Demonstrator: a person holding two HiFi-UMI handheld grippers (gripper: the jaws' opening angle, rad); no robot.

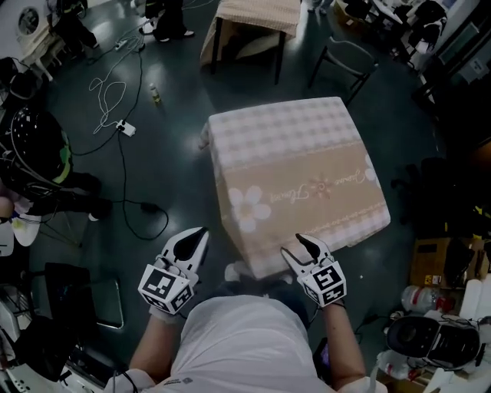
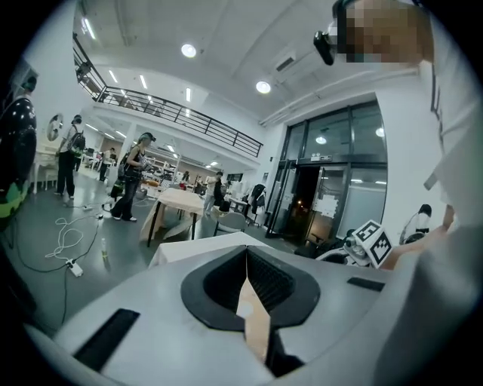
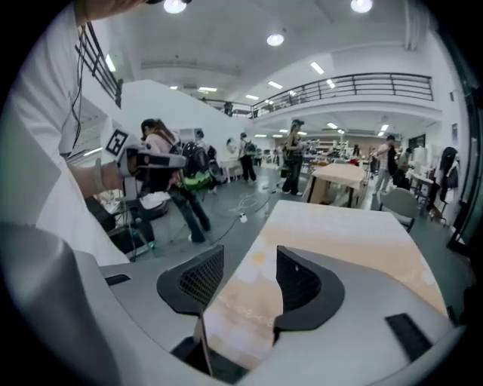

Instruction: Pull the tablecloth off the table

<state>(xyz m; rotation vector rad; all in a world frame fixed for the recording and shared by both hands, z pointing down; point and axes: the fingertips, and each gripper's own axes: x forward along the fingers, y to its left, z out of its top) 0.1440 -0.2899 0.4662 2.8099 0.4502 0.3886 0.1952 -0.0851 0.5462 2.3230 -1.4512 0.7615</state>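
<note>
Tablecloth point(image 1: 299, 169): spread over the small square table, centre of the floor, right in front of the person; not yet pulled.
Cloth look: pale checks on the far half, a beige band on the near half with a white flower and a line of script, then a paler hem falling over the near edge.
Cloth lie: smooth on top, skirts hanging down every side in view; soft and thin by the drape, likely to slide off in one go.
Table: fully hidden under the cloth, only its square outline to go by.
Right gripper point(image 1: 299, 247): down at the near hem, jaws standing apart, beige cloth point(image 3: 339, 234) showing in the gap, nothing pinched yet.
Reason for that pose: lined up on the hanging edge, the easiest bit of fabric to nip before hauling back.
Contact: pads clear of the cloth in the right gripper view; brushing the hem or not, impossible to say.
Left gripper point(image 1: 198, 234): jaws closed together, nothing held, out over bare floor just left of the table's near corner.
Reason for that pose: probably on its way to the same near edge for a two-handed pull; needs to open first.
Risk: a one-sided tug could skew the cloth and snag a corner.
Surroundings: cables point(image 1: 115, 100) looping over the dark floor at left, a second clothed table point(image 1: 253, 19) and a chair point(image 1: 345, 57) well beyond.
</note>
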